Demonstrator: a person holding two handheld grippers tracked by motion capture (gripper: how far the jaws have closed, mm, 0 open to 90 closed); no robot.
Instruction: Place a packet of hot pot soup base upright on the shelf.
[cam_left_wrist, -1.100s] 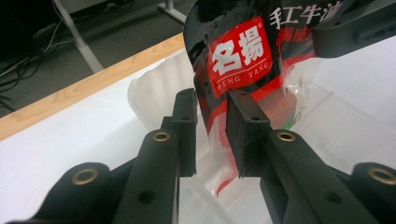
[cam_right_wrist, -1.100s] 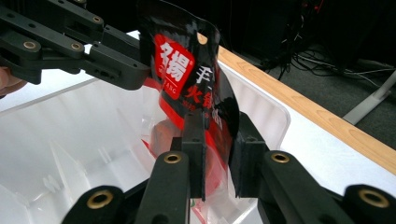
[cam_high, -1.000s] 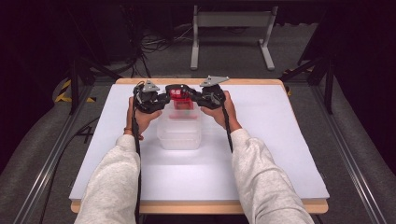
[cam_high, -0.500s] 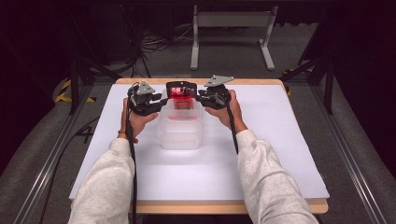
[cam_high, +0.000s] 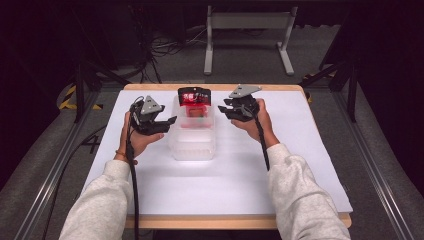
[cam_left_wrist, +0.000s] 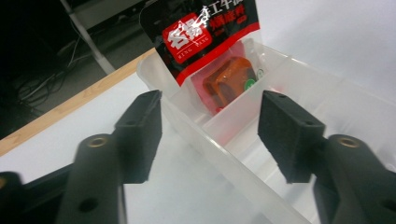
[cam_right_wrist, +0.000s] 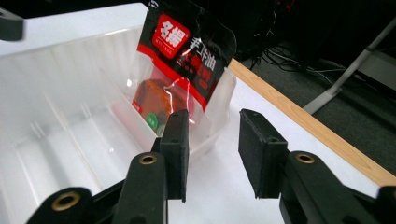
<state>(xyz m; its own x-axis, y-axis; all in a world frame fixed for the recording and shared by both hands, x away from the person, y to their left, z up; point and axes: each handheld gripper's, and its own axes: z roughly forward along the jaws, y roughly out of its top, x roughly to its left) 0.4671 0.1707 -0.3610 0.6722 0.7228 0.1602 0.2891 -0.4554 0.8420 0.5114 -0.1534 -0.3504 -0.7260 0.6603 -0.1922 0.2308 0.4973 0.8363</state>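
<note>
Flanking the clear bin (cam_high: 193, 145) with both grippers, left (cam_high: 167, 121) and right (cam_high: 223, 109), just opened and empty, I flag the sauce packet (cam_high: 194, 101) (leaning upright in the far compartment) as liable to topple if nudged.

A wooden table (cam_high: 210, 220) carries a white sheet (cam_high: 280, 165) that covers nearly all of its top, leaving a strip of bare wood along the near edge and a thinner one along the far edge. Directly on the sheet stands a clear plastic box (cam_high: 194, 146) with inner dividers, set lengthwise near the middle toward the far side. A red and black packet (cam_high: 194, 98) stands upright in the box's far compartment (so it rests in the box, not on the sheet).
</note>
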